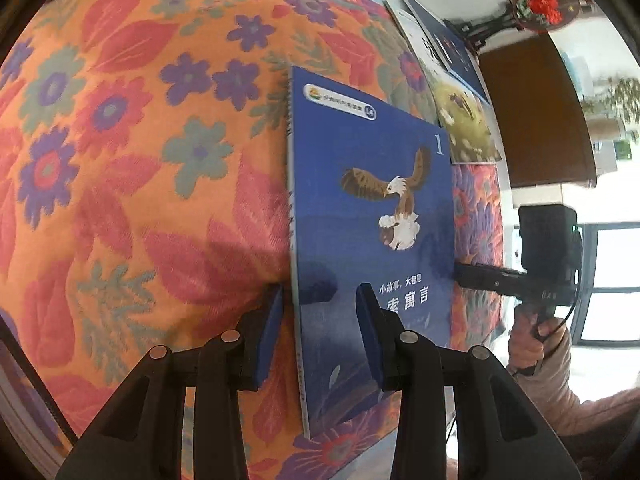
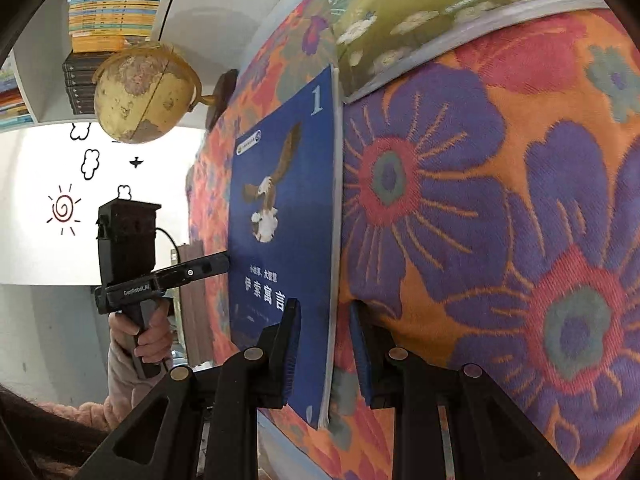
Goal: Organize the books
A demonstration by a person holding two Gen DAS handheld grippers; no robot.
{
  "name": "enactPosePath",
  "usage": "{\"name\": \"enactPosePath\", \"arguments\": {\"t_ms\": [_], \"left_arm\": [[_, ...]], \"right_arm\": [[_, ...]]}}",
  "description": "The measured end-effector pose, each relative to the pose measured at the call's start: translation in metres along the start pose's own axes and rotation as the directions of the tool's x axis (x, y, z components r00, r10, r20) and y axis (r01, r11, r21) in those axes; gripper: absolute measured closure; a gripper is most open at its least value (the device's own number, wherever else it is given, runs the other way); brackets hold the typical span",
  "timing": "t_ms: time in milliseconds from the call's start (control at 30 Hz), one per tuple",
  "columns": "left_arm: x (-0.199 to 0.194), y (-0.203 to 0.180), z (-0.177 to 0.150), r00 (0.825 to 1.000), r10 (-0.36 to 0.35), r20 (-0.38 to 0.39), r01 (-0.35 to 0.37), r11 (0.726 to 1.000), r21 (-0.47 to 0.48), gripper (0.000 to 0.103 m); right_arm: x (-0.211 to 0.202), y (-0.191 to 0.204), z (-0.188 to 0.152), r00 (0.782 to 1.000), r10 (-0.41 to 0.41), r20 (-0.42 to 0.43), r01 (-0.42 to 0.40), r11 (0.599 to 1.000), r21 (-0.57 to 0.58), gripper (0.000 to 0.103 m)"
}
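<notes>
**Blue eagle book carried by both long edges**

Your left gripper (image 1: 319,334) straddles the blue eagle book (image 1: 372,216) narrowly at its spine; your right gripper (image 2: 325,344) pinches the opposite edge, keeping it flat above the floral cloth (image 1: 132,168). At 1 o'clock, the green-cover book (image 1: 466,120) waits.

The floral cloth (image 1: 120,200) lay broad and bare to the left of the blue eagle book (image 1: 372,216), so a gripper could pass there freely. The book's two side edges were taken, the left gripper (image 1: 320,308) straddling the left one and the right gripper (image 2: 324,312) the right one, each with a pad above and a pad below. Farther off on the right, a green-covered book (image 1: 468,124) lay just beyond the blue book's far corner, with more books (image 1: 448,40) past it, crowding that side. Past the cloth's far left edge a globe (image 2: 144,92) stood near shelved books (image 2: 112,4).
</notes>
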State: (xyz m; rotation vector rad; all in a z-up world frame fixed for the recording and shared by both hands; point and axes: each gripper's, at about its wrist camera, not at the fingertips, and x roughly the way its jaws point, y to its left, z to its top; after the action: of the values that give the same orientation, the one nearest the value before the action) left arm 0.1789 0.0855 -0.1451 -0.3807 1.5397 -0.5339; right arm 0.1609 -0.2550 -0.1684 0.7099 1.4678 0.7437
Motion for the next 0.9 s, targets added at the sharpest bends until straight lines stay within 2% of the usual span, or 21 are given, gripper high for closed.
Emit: {"name": "enactPosePath", "arguments": {"t_ms": [200, 367, 433, 500, 633, 767, 833, 900], "left_arm": [[0.003, -0.005, 0.012, 0.999, 0.017, -0.042, -0.016, 1.0, 0.027, 0.068], [0.007, 0.006, 0.028, 0.994, -0.09, -0.061, 0.087, 0.995, -0.05, 0.068], [0.007, 0.009, 0.03, 0.991, -0.109, -0.074, 0.105, 0.993, -0.055, 0.07], [0.008, 0.008, 0.031, 0.994, -0.071, -0.082, 0.067, 0.997, -0.043, 0.081], [0.01, 0.0, 0.032, 0.996, -0.007, -0.088, 0.003, 0.999, -0.044, 0.08], [0.014, -0.017, 0.031, 0.993, 0.089, -0.075, -0.089, 0.996, 0.009, 0.077], [0.015, -0.019, 0.029, 0.993, 0.1, -0.061, -0.1, 0.995, 0.008, 0.077], [0.015, -0.017, 0.027, 0.996, 0.082, -0.047, -0.082, 0.997, -0.01, 0.077]], "right_arm": [[0.014, 0.009, 0.013, 1.0, -0.003, 0.001, 0.003, 0.999, -0.037, 0.079], [0.02, 0.01, 0.021, 1.0, 0.002, -0.006, -0.002, 0.999, -0.035, 0.082], [0.02, 0.01, 0.022, 1.0, -0.012, -0.013, 0.011, 0.999, -0.035, 0.086], [0.021, 0.011, 0.022, 0.999, -0.044, -0.013, 0.044, 0.999, -0.032, 0.091], [0.023, 0.018, 0.022, 0.996, -0.092, -0.004, 0.092, 0.995, -0.049, 0.092], [0.026, 0.036, 0.02, 0.979, -0.201, 0.022, 0.202, 0.973, -0.114, 0.091], [0.028, 0.042, 0.019, 0.969, -0.246, 0.04, 0.249, 0.959, -0.137, 0.09], [0.029, 0.046, 0.019, 0.961, -0.27, 0.052, 0.275, 0.949, -0.153, 0.09]]}}
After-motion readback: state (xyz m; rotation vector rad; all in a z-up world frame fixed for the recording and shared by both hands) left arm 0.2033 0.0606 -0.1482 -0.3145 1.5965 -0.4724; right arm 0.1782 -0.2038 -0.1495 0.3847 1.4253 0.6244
